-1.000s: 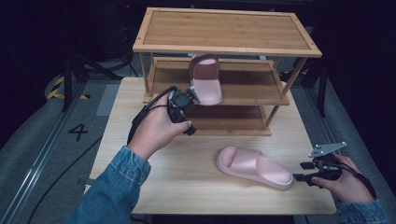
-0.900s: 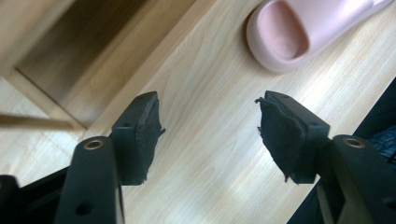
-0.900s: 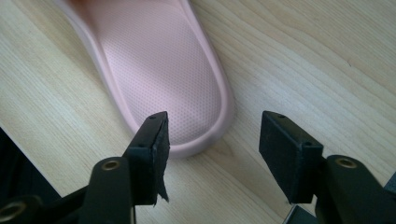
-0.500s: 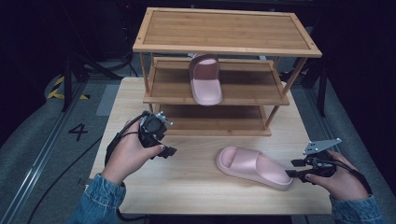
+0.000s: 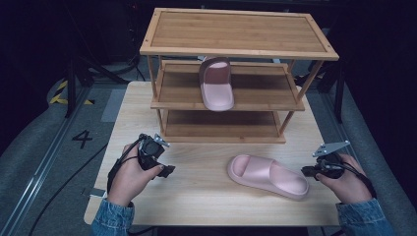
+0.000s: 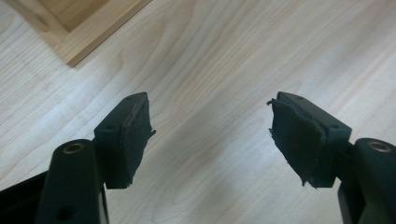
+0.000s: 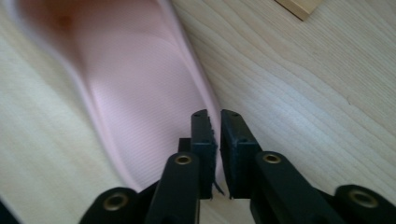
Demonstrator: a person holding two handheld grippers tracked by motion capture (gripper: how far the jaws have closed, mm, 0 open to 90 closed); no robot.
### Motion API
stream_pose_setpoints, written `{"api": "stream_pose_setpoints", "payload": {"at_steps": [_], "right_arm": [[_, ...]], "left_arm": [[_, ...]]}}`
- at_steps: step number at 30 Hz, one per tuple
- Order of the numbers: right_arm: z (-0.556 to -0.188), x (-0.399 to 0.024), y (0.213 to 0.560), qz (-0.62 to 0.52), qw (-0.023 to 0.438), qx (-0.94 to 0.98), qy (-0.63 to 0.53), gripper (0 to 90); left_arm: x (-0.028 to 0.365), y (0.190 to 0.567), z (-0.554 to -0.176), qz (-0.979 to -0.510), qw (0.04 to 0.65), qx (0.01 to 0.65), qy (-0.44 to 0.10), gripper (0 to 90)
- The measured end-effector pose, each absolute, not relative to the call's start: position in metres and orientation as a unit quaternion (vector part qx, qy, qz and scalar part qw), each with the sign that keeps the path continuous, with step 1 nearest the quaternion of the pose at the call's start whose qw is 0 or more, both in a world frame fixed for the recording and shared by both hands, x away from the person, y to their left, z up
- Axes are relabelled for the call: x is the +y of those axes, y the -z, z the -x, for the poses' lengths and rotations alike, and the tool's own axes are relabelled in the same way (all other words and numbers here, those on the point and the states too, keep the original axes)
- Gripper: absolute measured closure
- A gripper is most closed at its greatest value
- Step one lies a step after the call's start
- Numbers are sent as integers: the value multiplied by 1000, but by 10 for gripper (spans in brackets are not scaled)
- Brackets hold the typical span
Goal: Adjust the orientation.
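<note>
A pink slipper [image 5: 268,176] lies on the wooden table [image 5: 211,196], toe pointing left. Its mate [image 5: 216,83] rests on the middle shelf of a wooden rack [image 5: 231,46]. My right gripper [image 5: 306,172] is at the table slipper's heel end. Its jaws have just been closing and now pinch the heel rim [image 7: 140,84] between the pads of the right gripper [image 7: 215,135]. My left gripper [image 5: 167,172] hovers low over bare table at the near left. Its jaws have just been opening, and the left gripper [image 6: 210,135] stands open with nothing between its pads.
The rack stands at the back of the table, and its bottom frame corner [image 6: 70,42] lies just ahead of the left gripper. Bare tabletop runs between the two hands. Dark floor with rails lies to the left of the table.
The left hand came away from the shelf slipper, moving down and toward the near left of the table. The right gripper shifted slightly to the slipper's heel and its jaws closed.
</note>
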State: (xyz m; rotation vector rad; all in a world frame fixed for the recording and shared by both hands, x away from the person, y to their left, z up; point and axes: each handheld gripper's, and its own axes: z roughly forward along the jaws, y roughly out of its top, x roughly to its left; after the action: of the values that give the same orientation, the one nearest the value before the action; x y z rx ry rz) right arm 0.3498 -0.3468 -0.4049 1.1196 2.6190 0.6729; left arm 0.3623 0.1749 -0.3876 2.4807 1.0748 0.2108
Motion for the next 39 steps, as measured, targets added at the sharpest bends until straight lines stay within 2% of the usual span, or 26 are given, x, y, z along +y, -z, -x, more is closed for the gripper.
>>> {"api": "stream_pose_setpoints", "payload": {"at_steps": [3, 10, 20, 26, 31, 37, 39], "right_arm": [[-357, -345, 413, -385, 114, 891, -212, 899], [-367, -346, 424, -391, 132, 890, -192, 893], [-359, -344, 429, -397, 96, 895, -181, 900], [-340, -342, 427, -386, 55, 903, -179, 900], [-332, -339, 424, -383, 50, 905, -180, 900], [-324, -335, 409, -385, 66, 900, -193, 852], [-321, -330, 403, -382, 68, 900, -201, 797]], "left_arm": [[175, 391, -363, -894, 213, 388, -73, 285], [171, 401, -365, -897, 205, 387, -63, 273], [172, 402, -366, -896, 207, 388, -60, 271], [173, 403, -368, -896, 207, 388, -61, 268], [171, 404, -371, -897, 207, 386, -57, 265], [178, 405, -371, -895, 205, 391, -62, 246], [181, 406, -369, -894, 200, 395, -64, 239]]}}
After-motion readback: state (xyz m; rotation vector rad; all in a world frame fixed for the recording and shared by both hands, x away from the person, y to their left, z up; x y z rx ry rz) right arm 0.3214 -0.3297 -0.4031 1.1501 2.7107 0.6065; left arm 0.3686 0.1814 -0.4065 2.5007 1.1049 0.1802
